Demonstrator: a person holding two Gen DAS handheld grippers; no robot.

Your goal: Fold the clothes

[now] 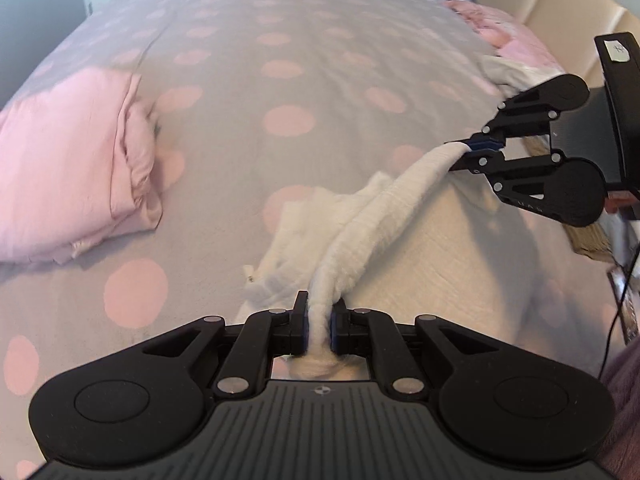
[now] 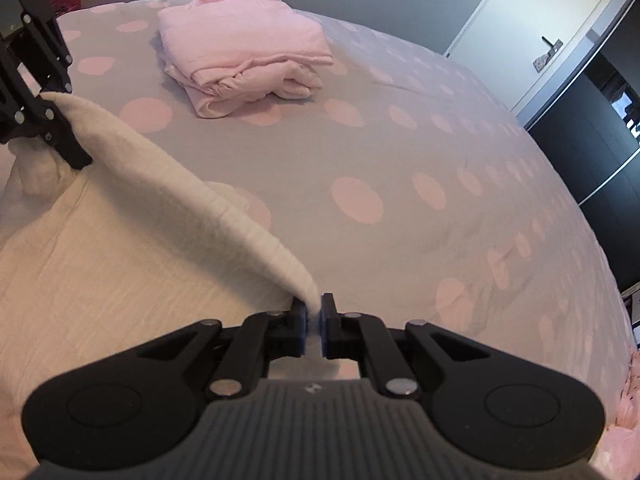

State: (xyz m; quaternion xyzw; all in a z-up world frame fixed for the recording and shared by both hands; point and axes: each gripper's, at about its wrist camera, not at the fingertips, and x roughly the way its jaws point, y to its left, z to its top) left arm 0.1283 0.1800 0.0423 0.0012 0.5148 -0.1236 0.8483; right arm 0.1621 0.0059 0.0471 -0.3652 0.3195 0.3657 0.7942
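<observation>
A white crinkled garment (image 1: pixel 400 184) lies on the grey bedcover with pink dots (image 1: pixel 248 64), its upper edge lifted into a taut band between both grippers. My left gripper (image 1: pixel 320 316) is shut on one bunched end of that edge. My right gripper (image 1: pixel 472 148) is shut on the other end, off to the right. In the right wrist view the right gripper (image 2: pixel 315 316) pinches the white garment (image 2: pixel 180 184), and the left gripper (image 2: pixel 60 108) holds it at the far left. The rest of the garment spreads flat below the band.
A folded pink garment (image 1: pixel 72 176) (image 2: pixel 240 52) rests on the bed beyond the white one. A crumpled pink pile (image 1: pixel 500 28) lies by the beige headboard (image 1: pixel 560 8). A white door (image 2: pixel 540 20) and a dark wardrobe (image 2: pixel 592 128) stand past the bed's edge.
</observation>
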